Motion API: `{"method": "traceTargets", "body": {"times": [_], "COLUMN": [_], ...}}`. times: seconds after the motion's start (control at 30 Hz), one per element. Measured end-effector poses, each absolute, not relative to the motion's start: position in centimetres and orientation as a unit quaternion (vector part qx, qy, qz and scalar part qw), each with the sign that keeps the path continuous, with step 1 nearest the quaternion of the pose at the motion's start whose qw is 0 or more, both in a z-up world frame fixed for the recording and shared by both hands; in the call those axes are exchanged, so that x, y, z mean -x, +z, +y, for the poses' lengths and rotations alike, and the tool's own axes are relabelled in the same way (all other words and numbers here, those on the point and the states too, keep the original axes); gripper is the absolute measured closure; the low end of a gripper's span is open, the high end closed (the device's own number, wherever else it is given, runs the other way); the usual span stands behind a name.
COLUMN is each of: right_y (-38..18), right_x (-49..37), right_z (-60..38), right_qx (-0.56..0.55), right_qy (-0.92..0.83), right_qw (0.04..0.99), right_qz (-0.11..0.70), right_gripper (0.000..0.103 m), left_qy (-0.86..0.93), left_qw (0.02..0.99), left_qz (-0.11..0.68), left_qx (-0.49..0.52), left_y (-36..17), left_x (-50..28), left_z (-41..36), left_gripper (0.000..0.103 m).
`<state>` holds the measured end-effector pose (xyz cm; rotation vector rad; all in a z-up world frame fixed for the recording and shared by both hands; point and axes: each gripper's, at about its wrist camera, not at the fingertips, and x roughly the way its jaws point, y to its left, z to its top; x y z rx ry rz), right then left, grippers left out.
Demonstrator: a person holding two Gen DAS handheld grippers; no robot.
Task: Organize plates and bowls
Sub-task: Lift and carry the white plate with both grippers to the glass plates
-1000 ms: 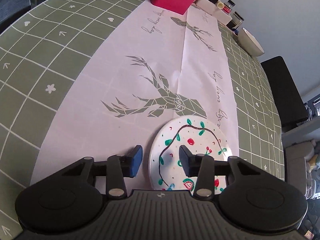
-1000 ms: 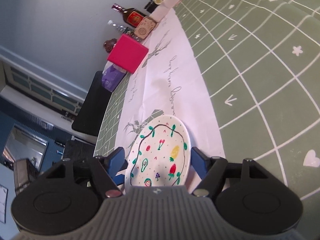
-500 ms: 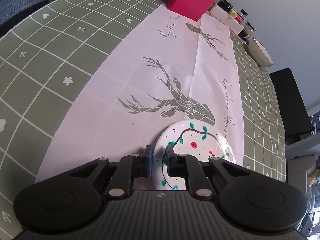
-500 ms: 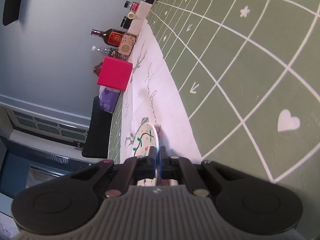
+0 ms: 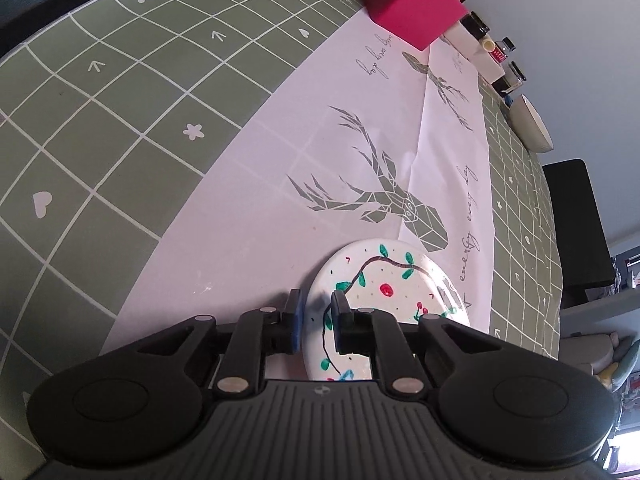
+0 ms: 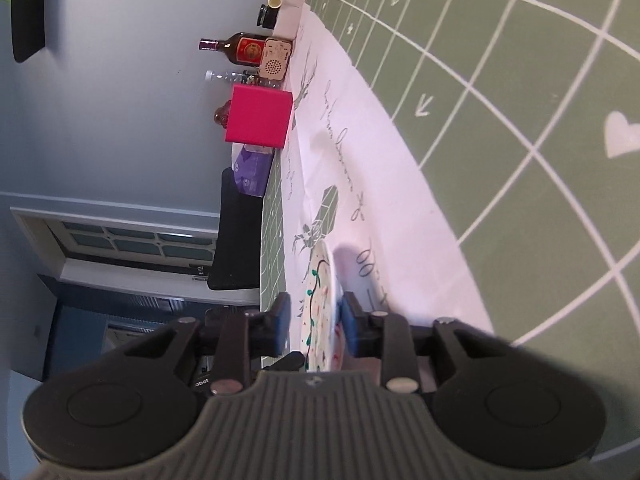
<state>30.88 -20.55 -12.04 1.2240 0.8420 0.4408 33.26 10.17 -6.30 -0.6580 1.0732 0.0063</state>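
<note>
since the earlier frames both grippers have closed in on the plate; left gripper (image 5: 316, 316), once wide with the rim between its fingers, is now clamped on the plate (image 5: 384, 280) edge, one blue pad outside the rim, the other finger pressed on the painted face; right gripper (image 6: 314, 316), fully together half a second ago, now stands with jaws opening, the plate (image 6: 320, 300) seen edge-on between its fingers, a gap showing at the left pad while the right pad sits at or just beside the underside, contact not certain; left view: plate at lower centre of the frame, white with a dark vine, green leaves and red dots, over the white runner (image 5: 360, 152) with its grey stag print, which lies on a green grid cloth (image 5: 120, 100); pink box (image 5: 416, 12) at top centre-right, bottles (image 5: 476, 24) and jars along the upper right edge, a pale bowl (image 5: 532, 128) at right near the table edge; right view: scene rolled on its side, cloth at right, wall at left; plate at lower centre, pink box (image 6: 260, 120) at upper centre-left, brown bottle (image 6: 240, 46) above it.
</note>
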Motion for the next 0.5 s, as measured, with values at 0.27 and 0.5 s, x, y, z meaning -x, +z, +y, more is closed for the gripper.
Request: {"method": "traceTargets", "body": {"times": [0.27,0.5], "right_y": [-11.5,-10.0], "right_x": [-29.5,-28.1], "right_z": [-19.8,-20.6], "right_qx": [-0.524,-0.541], "right_qy": [0.203,0.205], "right_qw": [0.740,0.727], "right_qz": [0.370,0.370], "right_gripper": [0.096,0.097], "left_qy": [0.007,-0.026], "left_qw": [0.811,0.808], "left_qz": [0.483,0.471], "left_qx": [0.329,0.353], "left_y": [-5.6,-3.5], "left_x": [-31.2,-28.5], "left_z": [11.1,11.7], "left_gripper": [0.088,0.089]}}
